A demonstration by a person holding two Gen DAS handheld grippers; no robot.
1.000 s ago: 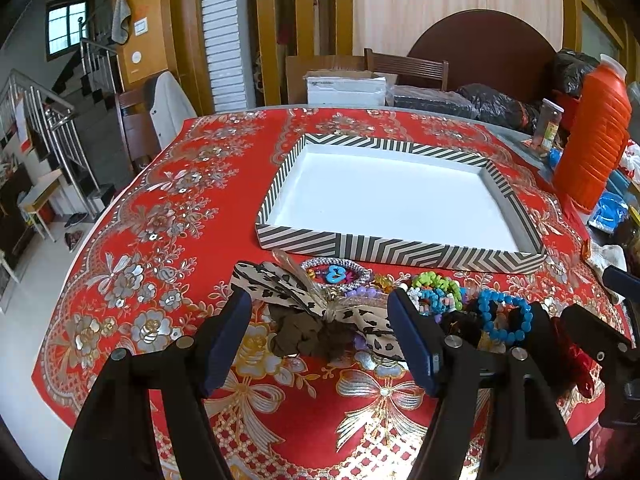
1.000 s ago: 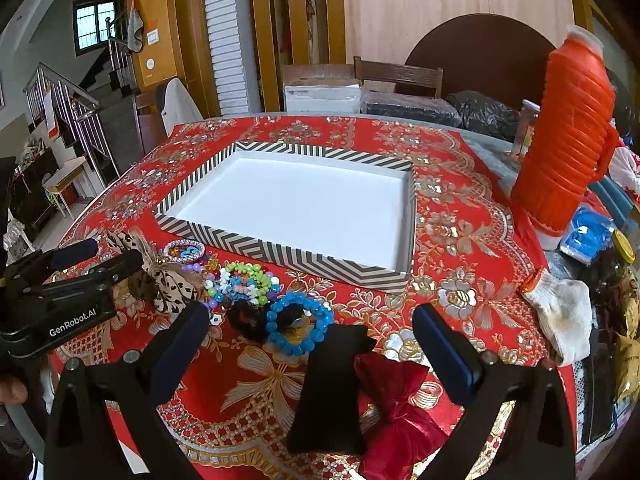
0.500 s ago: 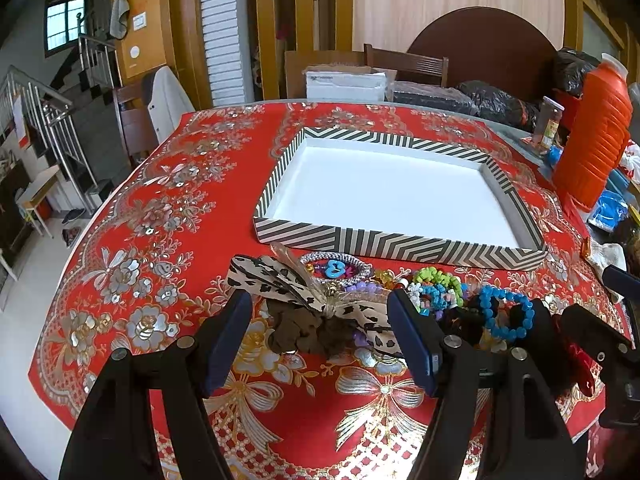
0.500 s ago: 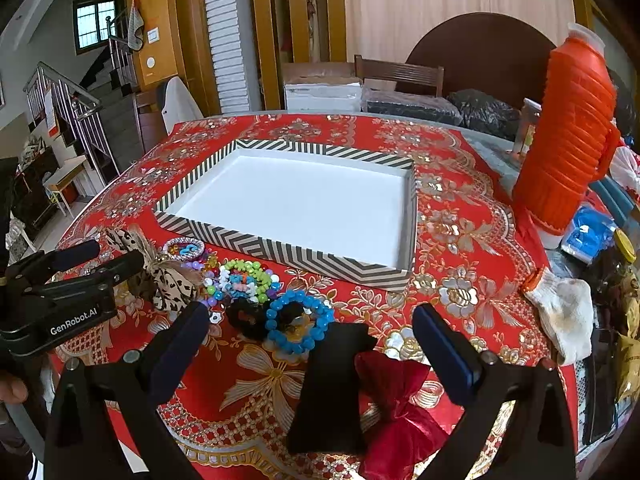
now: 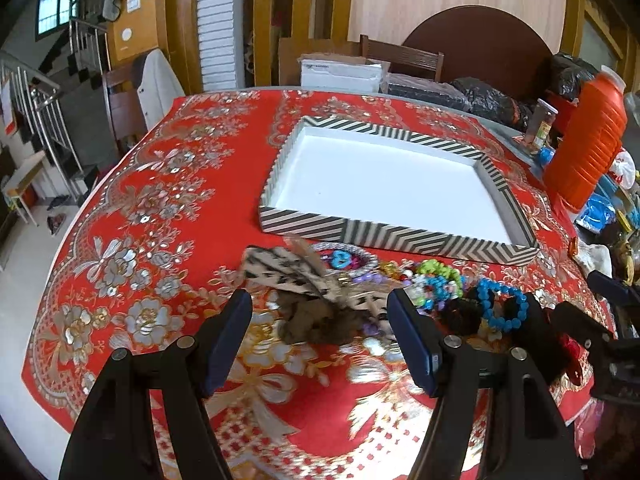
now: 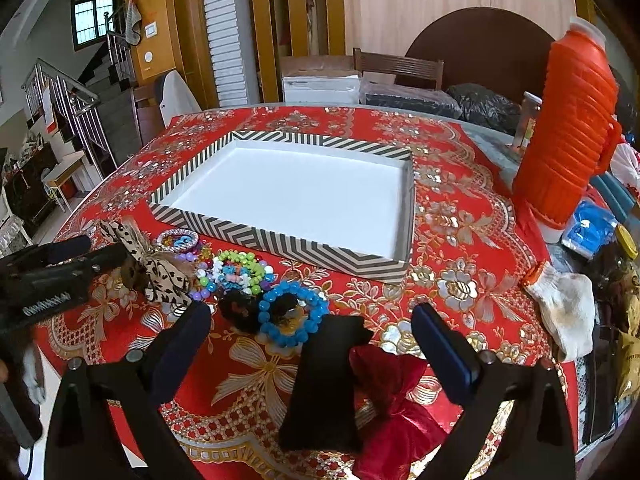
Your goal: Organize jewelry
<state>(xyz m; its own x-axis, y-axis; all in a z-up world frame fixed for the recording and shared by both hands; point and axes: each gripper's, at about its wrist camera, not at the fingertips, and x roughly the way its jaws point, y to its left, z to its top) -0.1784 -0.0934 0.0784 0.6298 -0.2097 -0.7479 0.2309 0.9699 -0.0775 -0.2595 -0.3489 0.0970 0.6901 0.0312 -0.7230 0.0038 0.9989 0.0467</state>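
1. Your left gripper [image 5: 320,338] has its jaws wide apart and grips nothing; it hangs over the near edge of the red tablecloth [image 5: 132,208].
2. The leopard-print bow [image 5: 296,276] lies just beyond the gap between those jaws, a little blurred, with a dark brown piece [image 5: 312,320] touching its near side.
3. Your right gripper [image 6: 312,340] also stands spread with nothing between its pads; it hangs over the near edge further toward the right corner.
4. Between its jaws you have a black flat piece [image 6: 324,380] and a red bow [image 6: 396,400], both lying on the cloth and touching each other.
5. Just past the black piece lies the blue bead bracelet [image 6: 294,312], with a black scrunchie [image 6: 238,312] touching its left side.
6. Beyond those, the green and white bead bracelets [image 6: 240,268] sit in a heap, and a small ring with a blue charm [image 6: 178,240] lies near the tray's near left corner.
7. The striped tray [image 6: 280,242] sits in the middle of the cloth, its white floor bare; all the jewelry lies outside, along its near wall.
8. An orange flask [image 6: 568,128] stands at the right edge, and a white glove [image 6: 560,308] lies near it.
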